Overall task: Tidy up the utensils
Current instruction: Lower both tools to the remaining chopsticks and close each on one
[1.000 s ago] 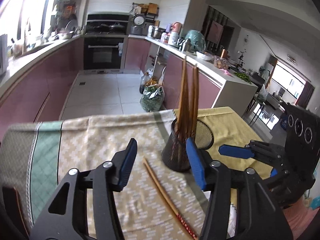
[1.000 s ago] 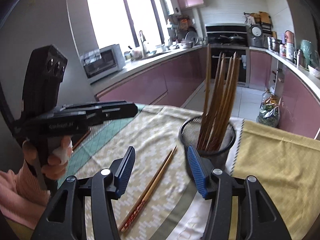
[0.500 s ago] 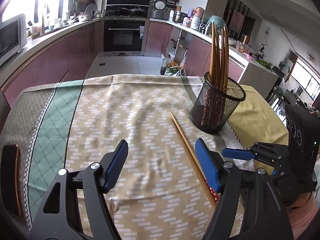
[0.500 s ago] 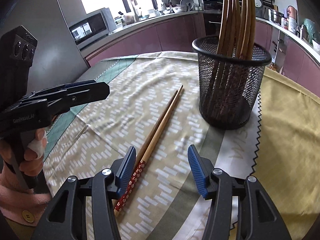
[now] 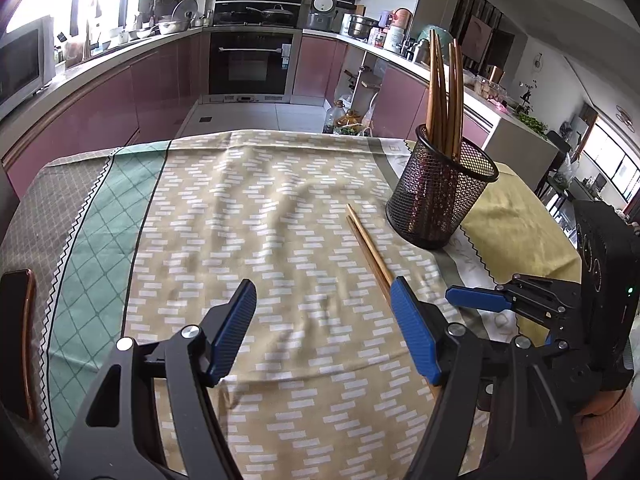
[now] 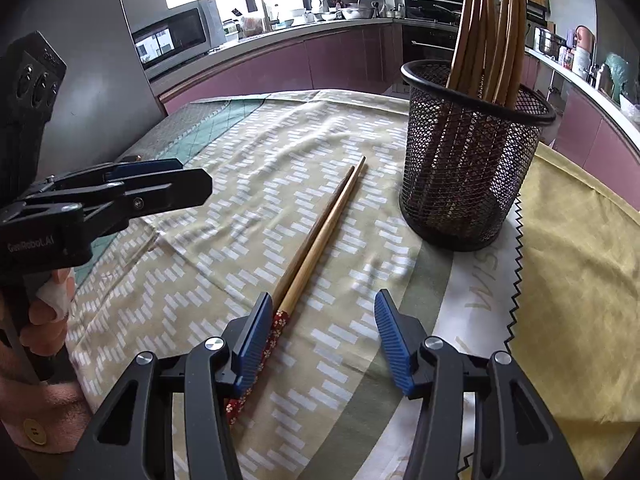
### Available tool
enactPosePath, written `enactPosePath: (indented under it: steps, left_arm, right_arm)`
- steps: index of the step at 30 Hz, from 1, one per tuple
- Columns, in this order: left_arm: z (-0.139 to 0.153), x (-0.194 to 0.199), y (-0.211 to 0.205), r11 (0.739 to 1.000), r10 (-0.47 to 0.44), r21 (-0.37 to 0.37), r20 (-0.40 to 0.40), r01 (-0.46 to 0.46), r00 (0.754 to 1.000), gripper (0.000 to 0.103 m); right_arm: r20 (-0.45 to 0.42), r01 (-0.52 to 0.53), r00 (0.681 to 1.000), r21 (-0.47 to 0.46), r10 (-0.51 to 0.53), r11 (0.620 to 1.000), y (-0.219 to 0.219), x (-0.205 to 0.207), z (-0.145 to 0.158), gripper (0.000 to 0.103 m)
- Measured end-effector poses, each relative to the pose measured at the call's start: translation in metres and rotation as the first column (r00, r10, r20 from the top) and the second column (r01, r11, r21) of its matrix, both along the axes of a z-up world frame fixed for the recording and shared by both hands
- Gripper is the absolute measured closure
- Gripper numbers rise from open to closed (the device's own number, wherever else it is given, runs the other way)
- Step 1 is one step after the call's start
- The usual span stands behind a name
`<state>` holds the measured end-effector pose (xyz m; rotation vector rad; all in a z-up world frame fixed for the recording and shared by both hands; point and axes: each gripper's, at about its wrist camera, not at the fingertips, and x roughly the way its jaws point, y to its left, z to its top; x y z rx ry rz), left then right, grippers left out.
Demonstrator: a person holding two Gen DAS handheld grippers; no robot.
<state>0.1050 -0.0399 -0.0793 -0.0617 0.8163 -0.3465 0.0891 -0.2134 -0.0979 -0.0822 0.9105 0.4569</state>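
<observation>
Left claw: the left gripper (image 5: pixel 322 330) hung low over the patterned tablecloth (image 5: pixel 256 216), its blue jaws spread wide with only cloth between them — nothing gripped.
Right claw: the right gripper (image 6: pixel 320 334) also stood open and empty, angled down at the table; its left pad (image 6: pixel 250 340) sat just over the red flowered end of the chopsticks without clamping them.
Chopsticks on table: one pair of chopsticks (image 6: pixel 320 236) lay flat on the cloth, side by side and touching, tips pointing away toward the far side of the table, just beside the holder but apart from it.
Holder: a black mesh cup (image 6: pixel 468 160) stood upright where the patterned cloth meets a yellow cloth (image 6: pixel 580 260).
Chopsticks in holder: several more wooden chopsticks (image 6: pixel 486 28) stood in the cup, leaning together.
Seen from the left: the loose pair (image 5: pixel 366 246) ran under the left gripper's right jaw, with the right gripper (image 5: pixel 492 300) low to the right.
Person: a hand (image 6: pixel 46 312) in a pink sleeve held the left gripper's handle.
Table edge: a dark phone-like slab (image 5: pixel 16 340) lay at the left — I could not tell exactly what it was.
</observation>
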Motion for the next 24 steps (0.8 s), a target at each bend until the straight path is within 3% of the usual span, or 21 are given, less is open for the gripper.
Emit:
enactPosePath:
  steps: [11, 24]
  left_arm:
    - [-0.012, -0.001, -0.008, 0.999, -0.030, 0.012, -0.028, 0.031, 0.999, 0.034]
    - [-0.020, 0.001, -0.019, 0.998, -0.051, 0.035, -0.049, 0.053, 0.998, 0.034]
  right_arm:
    - [-0.001, 0.024, 1.000, -0.009, -0.024, 1.000, -0.007, 0.001, -0.002, 0.054]
    - [-0.005, 0.040, 0.999, -0.007, -0.040, 0.999, -0.014, 0.006, -0.002, 0.065]
